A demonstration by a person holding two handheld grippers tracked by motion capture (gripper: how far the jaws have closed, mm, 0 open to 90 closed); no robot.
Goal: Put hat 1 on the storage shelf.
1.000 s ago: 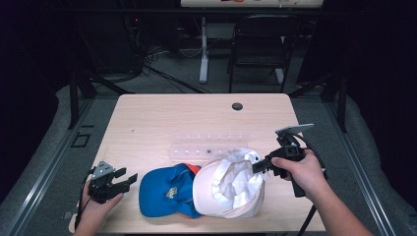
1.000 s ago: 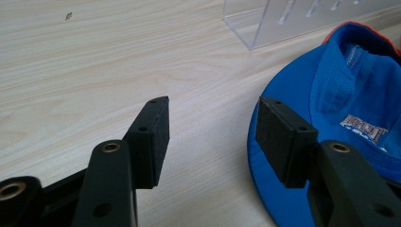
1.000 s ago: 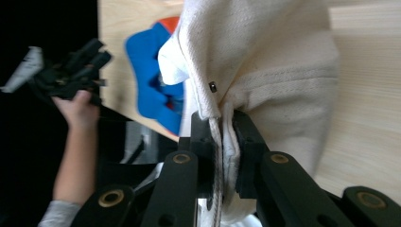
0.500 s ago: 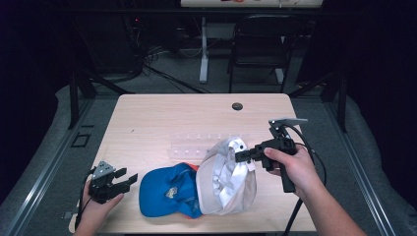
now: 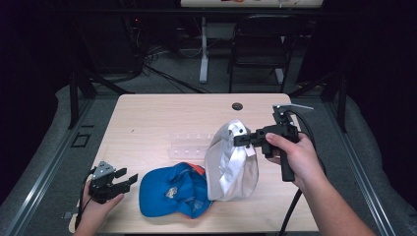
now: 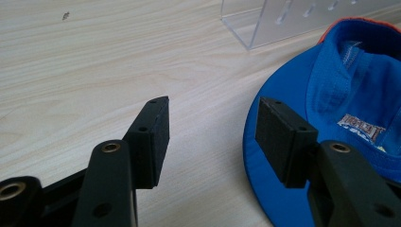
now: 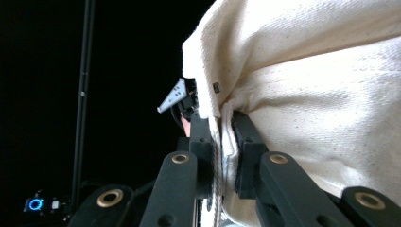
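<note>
Wooden table [image 5: 147, 123]: right gripper [image 5: 241, 139] fingers clamped on white cap [image 5: 231, 164], lifted upright beside blue cap [image 5: 172, 189]; left gripper [image 5: 123, 181] fingers apart, idle; likely midway, placing the cap remains

Blue cap [image 5: 172, 189] (orange trim, seemingly); cream cap [image 5: 231, 162].

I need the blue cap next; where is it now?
In the high view the blue cap lies flat at the table's near edge, between the open left tool and the lifted white cap.
</note>
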